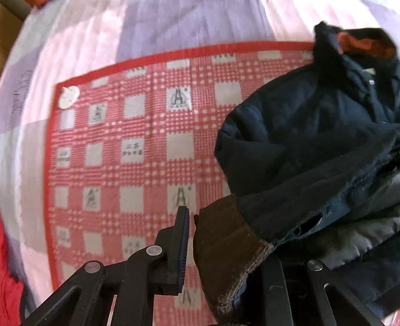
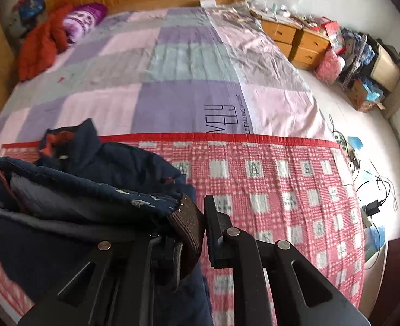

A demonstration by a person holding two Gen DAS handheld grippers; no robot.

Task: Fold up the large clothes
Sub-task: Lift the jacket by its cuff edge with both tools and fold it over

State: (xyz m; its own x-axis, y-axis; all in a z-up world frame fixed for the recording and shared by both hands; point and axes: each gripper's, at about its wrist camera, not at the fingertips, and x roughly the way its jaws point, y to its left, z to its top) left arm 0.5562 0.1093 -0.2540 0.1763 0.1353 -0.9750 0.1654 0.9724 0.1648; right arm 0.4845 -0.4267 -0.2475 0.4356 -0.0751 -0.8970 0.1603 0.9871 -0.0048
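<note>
A dark navy padded jacket [image 1: 308, 141] with an orange collar lining [image 1: 362, 44] and brown ribbed hem lies bunched on a red checked blanket [image 1: 135, 146]. My left gripper [image 1: 197, 233] is shut on the jacket's brown ribbed hem [image 1: 227, 244]; the right finger is hidden under the cloth. In the right wrist view the jacket [image 2: 91, 187] sits at the left, and my right gripper [image 2: 197, 231] is shut on the other brown hem corner [image 2: 189, 225], with the left finger buried in fabric. Both hold the hem lifted over the jacket body.
The blanket [image 2: 281, 190] lies on a pink, purple and grey patchwork sheet [image 2: 172, 68]. An orange garment [image 2: 40, 46] and a purple pillow [image 2: 83, 20] lie by the wooden headboard. A wooden drawer unit [image 2: 295, 38], bags and cables [image 2: 373, 190] stand right of the bed.
</note>
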